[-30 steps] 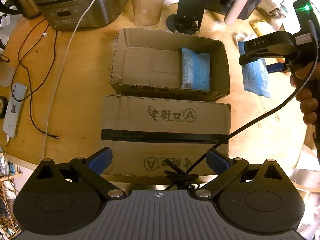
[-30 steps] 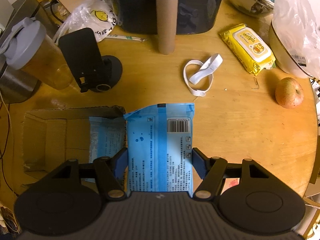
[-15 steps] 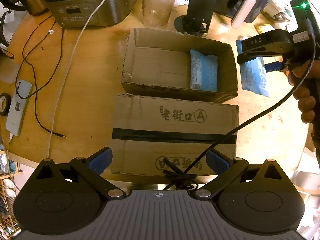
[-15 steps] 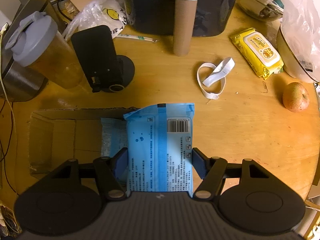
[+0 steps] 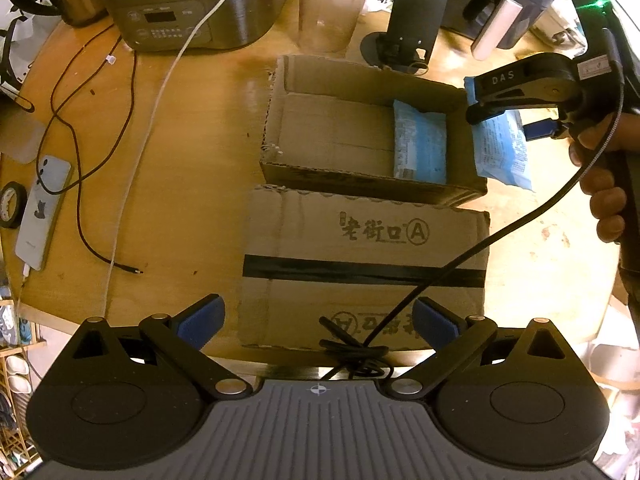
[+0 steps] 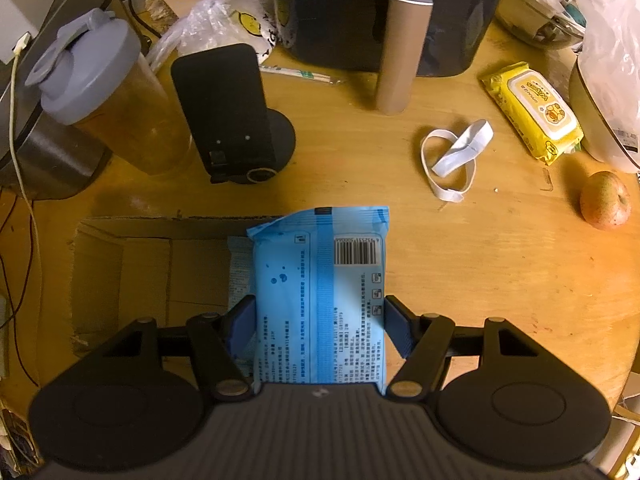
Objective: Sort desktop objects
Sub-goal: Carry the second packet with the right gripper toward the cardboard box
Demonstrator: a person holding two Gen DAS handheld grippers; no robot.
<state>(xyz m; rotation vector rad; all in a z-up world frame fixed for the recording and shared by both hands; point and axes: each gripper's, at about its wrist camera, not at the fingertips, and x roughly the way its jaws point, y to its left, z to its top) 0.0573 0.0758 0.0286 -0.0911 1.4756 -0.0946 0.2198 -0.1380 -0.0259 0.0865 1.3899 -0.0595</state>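
Observation:
An open cardboard box (image 5: 344,80) sits mid-table and holds one blue tissue pack (image 5: 420,140) at its right end. My right gripper (image 6: 320,320) is shut on a second blue tissue pack (image 6: 320,280) and holds it above the box's right wall; this pack also shows in the left wrist view (image 5: 504,148). The box also shows in the right wrist view (image 6: 140,272). My left gripper (image 5: 318,316) is open and empty, low over the box's front flap (image 5: 360,264).
A rice cooker (image 5: 180,4), a shaker cup (image 6: 100,92), a black stand (image 6: 228,120) and an air fryer (image 6: 384,12) line the back. A white band (image 6: 452,156), yellow wipes (image 6: 532,112) and an apple (image 6: 604,200) lie right. A phone (image 5: 40,212) and cables (image 5: 100,160) lie left.
My right gripper has carried the blue pack left, from beside the box to over its right wall. The left gripper has shifted left; it stays open.

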